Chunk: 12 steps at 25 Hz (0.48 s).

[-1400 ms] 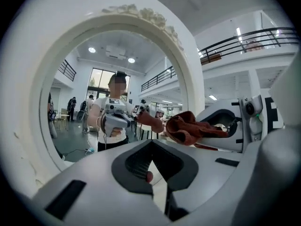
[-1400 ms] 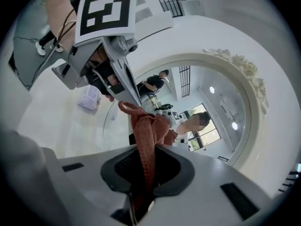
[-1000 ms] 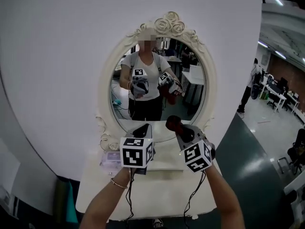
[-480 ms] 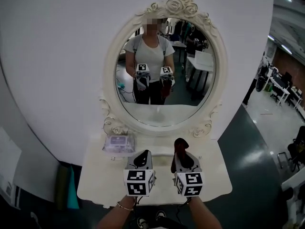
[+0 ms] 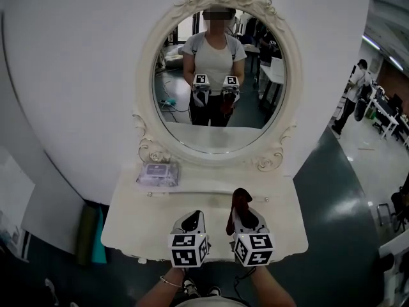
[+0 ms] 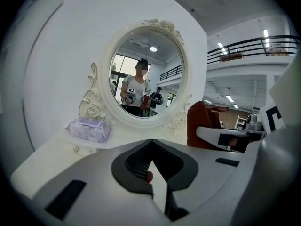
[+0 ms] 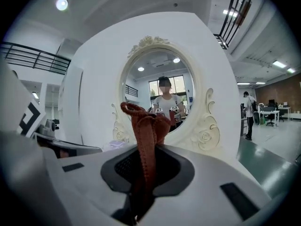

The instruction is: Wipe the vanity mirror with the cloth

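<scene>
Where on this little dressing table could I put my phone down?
The tabletop is bare left of the left gripper and right of the right gripper, which holds the cloth. Both grippers crowd the front middle. A purple packet takes the back-left ledge.

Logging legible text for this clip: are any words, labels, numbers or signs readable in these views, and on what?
No text can be read in any view.
Print on the purple packet on the vanity table: too blurred to read.
The marker cubes on the grippers: black-and-white square patterns only, no letters or numbers.
</scene>
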Available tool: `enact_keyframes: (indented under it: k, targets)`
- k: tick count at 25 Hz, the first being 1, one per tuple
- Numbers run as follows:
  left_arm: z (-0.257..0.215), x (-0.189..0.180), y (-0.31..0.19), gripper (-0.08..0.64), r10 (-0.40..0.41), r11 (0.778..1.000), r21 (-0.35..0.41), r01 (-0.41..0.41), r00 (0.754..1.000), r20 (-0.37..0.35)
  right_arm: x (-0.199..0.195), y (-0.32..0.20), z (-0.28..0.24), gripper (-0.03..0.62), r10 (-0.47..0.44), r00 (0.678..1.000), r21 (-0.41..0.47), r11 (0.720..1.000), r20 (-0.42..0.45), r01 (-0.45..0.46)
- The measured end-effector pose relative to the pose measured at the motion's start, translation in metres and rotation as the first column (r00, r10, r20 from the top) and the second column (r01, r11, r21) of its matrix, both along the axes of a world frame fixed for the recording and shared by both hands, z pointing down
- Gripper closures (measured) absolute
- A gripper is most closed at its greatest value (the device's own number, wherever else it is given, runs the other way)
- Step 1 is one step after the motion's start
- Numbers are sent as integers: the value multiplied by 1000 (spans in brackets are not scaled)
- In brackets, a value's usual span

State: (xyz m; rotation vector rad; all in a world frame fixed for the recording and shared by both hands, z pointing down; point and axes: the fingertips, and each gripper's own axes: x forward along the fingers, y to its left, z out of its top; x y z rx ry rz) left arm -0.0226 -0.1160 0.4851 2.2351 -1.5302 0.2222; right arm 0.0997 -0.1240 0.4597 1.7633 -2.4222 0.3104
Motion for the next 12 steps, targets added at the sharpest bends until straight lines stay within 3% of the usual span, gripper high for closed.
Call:
enact_keyframes:
  k: [12]
  targets:
    - [-8, 29, 37, 557, -51, 999, 2, 51, 998, 32, 34, 40, 4, 529, -37, 996, -42, 998, 83, 40]
